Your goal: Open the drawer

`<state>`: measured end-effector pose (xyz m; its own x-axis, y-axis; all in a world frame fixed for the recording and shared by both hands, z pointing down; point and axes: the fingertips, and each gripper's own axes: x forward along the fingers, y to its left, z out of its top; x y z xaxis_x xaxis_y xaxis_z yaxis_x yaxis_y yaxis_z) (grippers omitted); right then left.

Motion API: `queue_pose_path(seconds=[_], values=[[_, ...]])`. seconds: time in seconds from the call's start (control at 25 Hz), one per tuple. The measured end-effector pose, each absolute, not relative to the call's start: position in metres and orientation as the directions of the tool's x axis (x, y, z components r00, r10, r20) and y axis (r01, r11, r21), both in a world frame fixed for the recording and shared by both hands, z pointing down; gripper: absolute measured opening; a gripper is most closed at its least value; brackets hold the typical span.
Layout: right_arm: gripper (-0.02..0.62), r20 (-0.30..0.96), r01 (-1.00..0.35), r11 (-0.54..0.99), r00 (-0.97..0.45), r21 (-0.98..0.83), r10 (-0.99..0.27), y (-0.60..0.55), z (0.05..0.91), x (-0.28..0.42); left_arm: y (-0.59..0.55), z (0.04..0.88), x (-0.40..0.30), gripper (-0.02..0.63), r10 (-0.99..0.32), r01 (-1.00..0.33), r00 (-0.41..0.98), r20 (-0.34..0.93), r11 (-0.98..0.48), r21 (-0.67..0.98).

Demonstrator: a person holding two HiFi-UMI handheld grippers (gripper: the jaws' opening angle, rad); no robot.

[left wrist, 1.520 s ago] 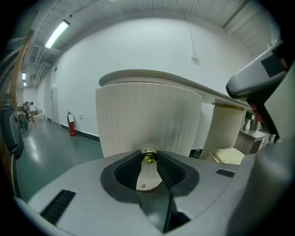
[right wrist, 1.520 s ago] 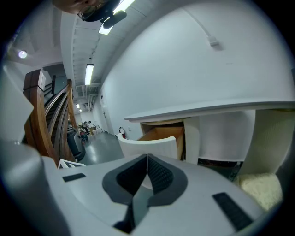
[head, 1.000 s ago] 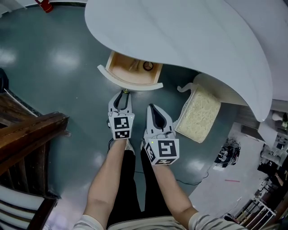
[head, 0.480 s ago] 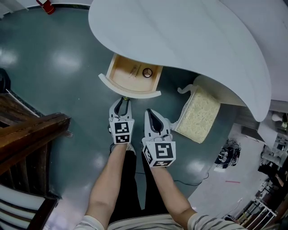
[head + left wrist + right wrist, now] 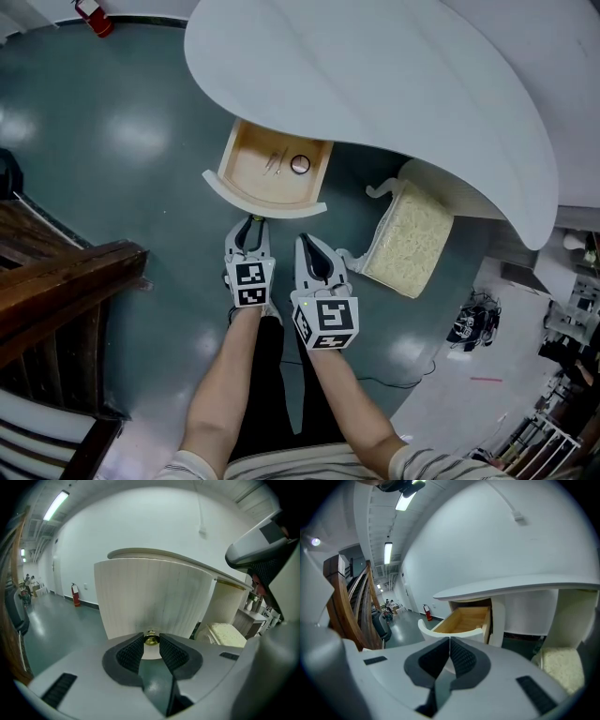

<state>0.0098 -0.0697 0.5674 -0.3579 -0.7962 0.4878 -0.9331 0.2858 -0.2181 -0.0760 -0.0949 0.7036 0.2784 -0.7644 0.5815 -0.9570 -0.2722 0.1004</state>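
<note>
Grey-green polished floor [image 5: 141,141], glossy, nothing between you and the furniture. Far left is the dark wooden stair rail [image 5: 66,277], well clear of the work. The pale wooden drawer with the curved white front [image 5: 262,204] sits under the near edge of the big white curved tabletop [image 5: 394,84]. It's already pulled well out: the wood floor of the box shows, with a small ring-shaped item [image 5: 299,164] lying inside. Your left gripper [image 5: 250,225] is the one on the job. Its jaws are narrow and its ribbed pads [image 5: 129,653] are clamped on either side of the small round brass knob [image 5: 150,639] at the middle of the drawer front. The drawer lies straight ahead of that gripper. Its slide axis runs from under the tabletop back toward you, roughly in line with where the gripper points, so I'd judge any further pull should go straight back along that line with no sideways load on the knob. Your right gripper [image 5: 306,244] is just beside the left one, jaws closed together with nothing between them, a little short of the drawer front's right end and not touching it. Further right, the cream textured cushioned stool [image 5: 408,234] stands near the drawer's right side but off the pull line.
</note>
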Motion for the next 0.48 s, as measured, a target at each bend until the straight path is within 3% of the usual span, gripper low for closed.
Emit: queue_pose_path(seconds=[0.48], values=[[0.014, 0.506, -0.932, 0.284, -0.360, -0.223, -0.784, -0.056, 0.569, 0.005, -0.077, 0.703, -0.084, 0.104, -0.748, -0.953, 0.292, 0.595, -0.280, 0.116]])
